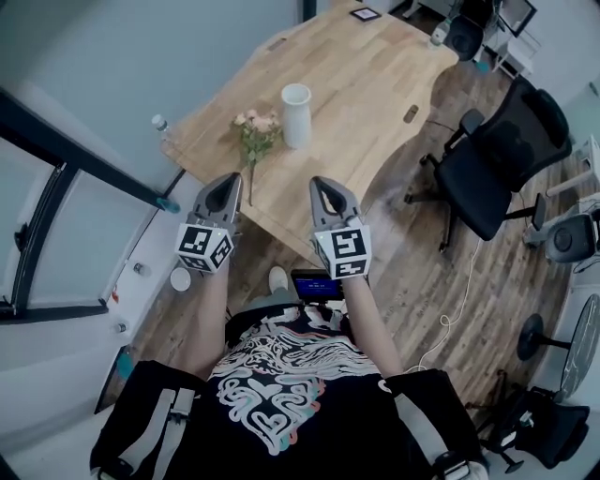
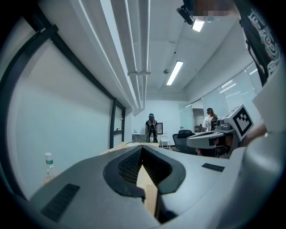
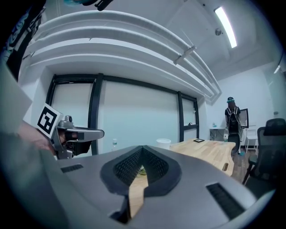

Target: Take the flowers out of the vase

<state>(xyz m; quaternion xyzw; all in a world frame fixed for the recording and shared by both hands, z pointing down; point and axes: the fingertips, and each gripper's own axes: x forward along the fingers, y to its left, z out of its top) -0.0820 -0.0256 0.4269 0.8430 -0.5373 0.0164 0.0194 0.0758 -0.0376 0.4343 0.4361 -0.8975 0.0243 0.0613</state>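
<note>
The white vase (image 1: 296,114) stands upright and empty on the wooden table (image 1: 375,84). The pink flowers (image 1: 255,131) lie on the tabletop just left of it, stems pointing toward me. My left gripper (image 1: 228,181) and right gripper (image 1: 322,182) hover side by side over the table's near edge, short of the flowers. Both are shut with nothing between the jaws. In the right gripper view the vase rim (image 3: 163,143) shows beyond the shut right gripper (image 3: 142,147), and the left gripper (image 3: 80,133) is alongside. In the left gripper view the left gripper (image 2: 142,147) is shut too.
A water bottle (image 1: 160,125) stands at the table's left corner. A black office chair (image 1: 502,159) is right of the table, with more chairs behind it. A picture frame (image 1: 365,14) lies at the far end. A person (image 2: 152,127) stands at the back of the room.
</note>
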